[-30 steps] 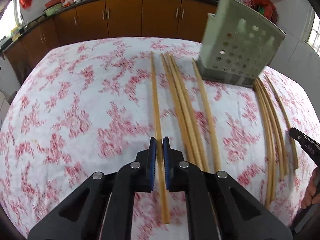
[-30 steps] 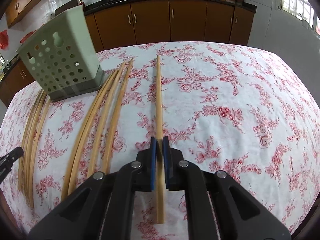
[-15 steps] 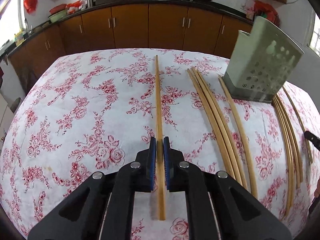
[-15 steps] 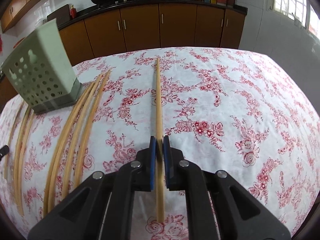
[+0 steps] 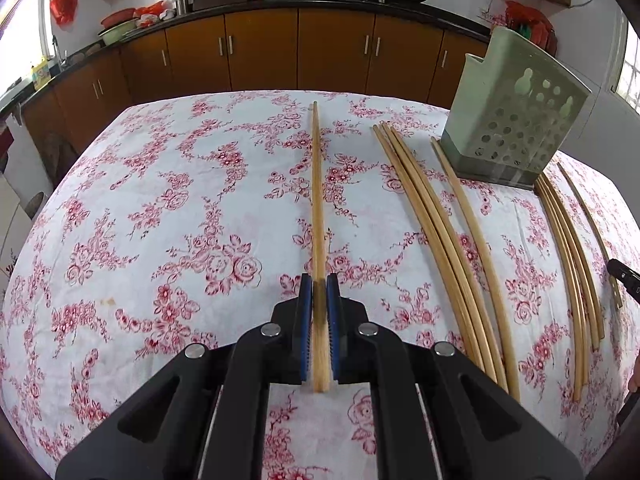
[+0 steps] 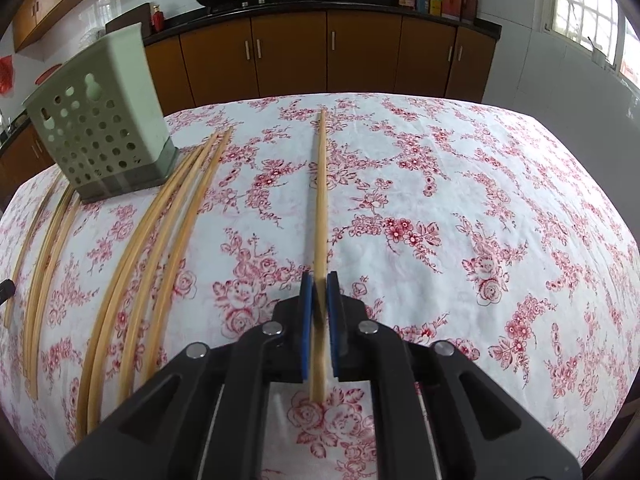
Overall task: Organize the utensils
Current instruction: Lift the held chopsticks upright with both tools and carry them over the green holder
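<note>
My left gripper [image 5: 319, 286] is shut on a wooden chopstick [image 5: 317, 200] that points away over the floral tablecloth. My right gripper [image 6: 319, 286] is shut on another wooden chopstick [image 6: 321, 200], also pointing away. A pale green perforated utensil holder [image 5: 508, 120] stands on the table, at the right in the left wrist view and at the left in the right wrist view [image 6: 100, 120]. Several more chopsticks [image 5: 440, 240] lie in groups on either side of the holder; they also show in the right wrist view [image 6: 160, 248].
The table [image 5: 160, 200] has a white cloth with red flowers. Brown kitchen cabinets [image 5: 300, 48] run along the back wall, with woks and jars on the counter. The other gripper's tip [image 5: 624, 276] shows at the right edge of the left wrist view.
Both grippers have lifted and swung outward with their chopsticks. The holder has shifted toward the edge of each view. The grips have not changed.
</note>
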### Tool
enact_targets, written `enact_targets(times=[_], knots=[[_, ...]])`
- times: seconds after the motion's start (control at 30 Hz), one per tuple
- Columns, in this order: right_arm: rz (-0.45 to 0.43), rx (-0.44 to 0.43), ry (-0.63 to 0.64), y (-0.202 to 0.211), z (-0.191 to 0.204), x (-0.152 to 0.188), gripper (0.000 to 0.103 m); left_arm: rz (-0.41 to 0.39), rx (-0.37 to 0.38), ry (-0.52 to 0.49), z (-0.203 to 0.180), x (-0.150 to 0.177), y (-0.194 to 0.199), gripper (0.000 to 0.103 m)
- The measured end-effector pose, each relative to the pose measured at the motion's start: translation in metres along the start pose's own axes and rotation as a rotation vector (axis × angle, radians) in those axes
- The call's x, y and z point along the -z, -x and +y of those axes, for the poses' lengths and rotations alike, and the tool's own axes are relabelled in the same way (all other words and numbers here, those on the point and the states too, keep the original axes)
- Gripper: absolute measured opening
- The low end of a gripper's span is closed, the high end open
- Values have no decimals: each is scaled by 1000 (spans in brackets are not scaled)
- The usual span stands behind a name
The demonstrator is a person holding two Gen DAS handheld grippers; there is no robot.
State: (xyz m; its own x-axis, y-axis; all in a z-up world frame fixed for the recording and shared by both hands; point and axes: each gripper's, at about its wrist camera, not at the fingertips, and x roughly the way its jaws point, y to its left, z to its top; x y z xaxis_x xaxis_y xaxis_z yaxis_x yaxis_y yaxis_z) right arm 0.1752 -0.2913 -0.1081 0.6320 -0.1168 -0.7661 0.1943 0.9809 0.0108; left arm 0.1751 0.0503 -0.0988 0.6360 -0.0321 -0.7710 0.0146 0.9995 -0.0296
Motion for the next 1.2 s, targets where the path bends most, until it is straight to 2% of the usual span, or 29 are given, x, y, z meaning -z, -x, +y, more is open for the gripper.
enact_targets(times=[0.1,0.2,0.5,0.77,1.2], knots=[[-7,-17,-6,8,-2,-1,8,17,6,1,1,0,4,7],[-60,-24,-1,27,-6,-5,8,-13,11,4,3,-2,17,7],[-226,-49,-27,85,-19,-30,8,-201,34,48,13,-34,85,7],[-366,-82,-66,121,-28,-56,8,-344,53,93,16,-65,124,7],[-453,-100,-43,147,-21,-88,8,-425,51,75,9,-98,147,7]])
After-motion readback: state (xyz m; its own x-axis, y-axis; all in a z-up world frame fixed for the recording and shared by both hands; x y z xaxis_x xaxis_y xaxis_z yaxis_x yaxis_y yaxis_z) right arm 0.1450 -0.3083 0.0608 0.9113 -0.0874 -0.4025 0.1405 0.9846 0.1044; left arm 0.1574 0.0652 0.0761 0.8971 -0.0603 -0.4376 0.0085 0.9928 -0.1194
